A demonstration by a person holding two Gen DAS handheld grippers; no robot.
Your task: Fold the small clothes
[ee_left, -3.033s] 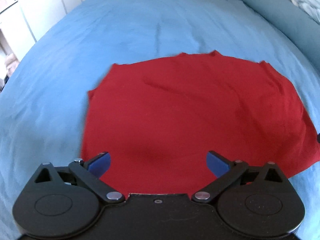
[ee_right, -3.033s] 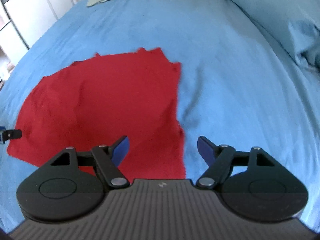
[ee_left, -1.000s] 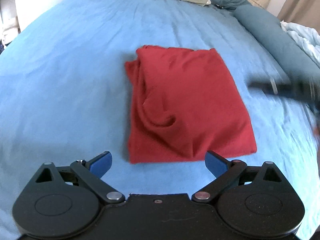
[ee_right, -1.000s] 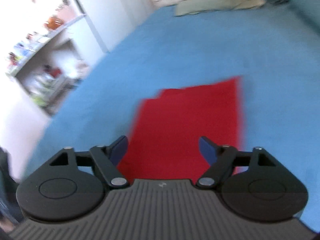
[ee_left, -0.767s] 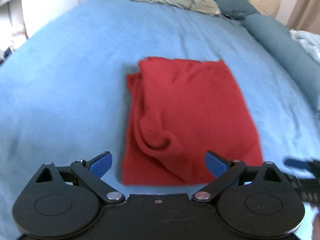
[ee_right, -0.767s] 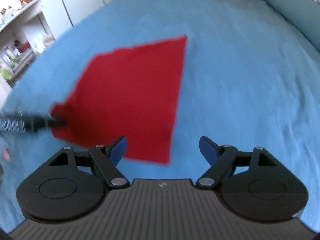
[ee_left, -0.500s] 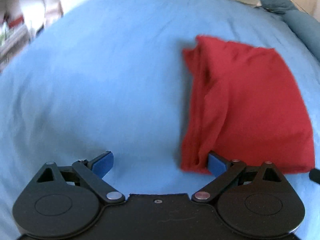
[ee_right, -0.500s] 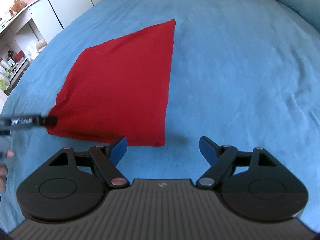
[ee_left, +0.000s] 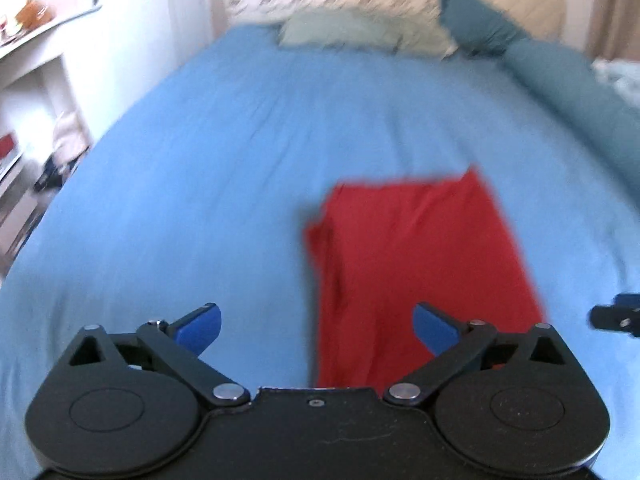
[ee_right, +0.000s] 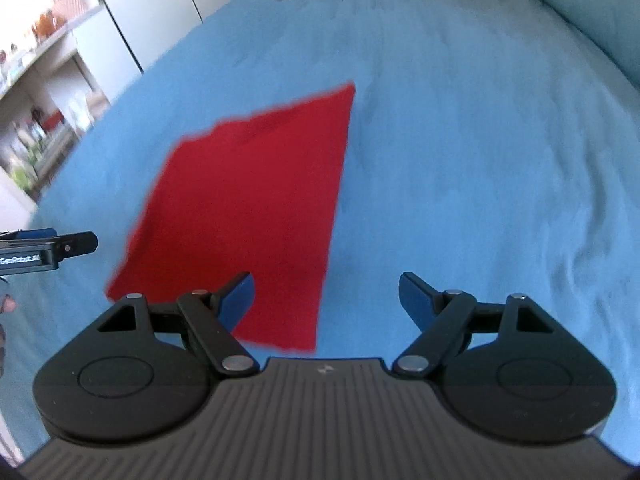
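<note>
A: What fills the view?

B: A bed [ee_right: 460, 160] under a blue sheet takes up nearly all of both views. Pillows [ee_left: 360, 34] lie at its far end, and a long teal bolster [ee_left: 568, 92] runs along the right side. White shelves [ee_right: 52, 92] stand off the left side.

A: And the cloth?

B: The red cloth [ee_right: 248, 208] lies folded into a rough rectangle on the sheet, flat on its right side. In the left wrist view its left edge [ee_left: 324, 248] looks bunched into creases, though that picture is blurred.

A: Where are the grippers?

B: Both sit at its near end, neither touching it. The left gripper [ee_left: 316, 324] hangs over the cloth's near left corner, fingers spread wide and empty. The right gripper [ee_right: 326, 296] hangs over the near right corner, its fingers likewise parted with nothing between them; its left finger [ee_right: 238, 296] shows against the red and its right finger [ee_right: 416, 296] against bare sheet.
</note>
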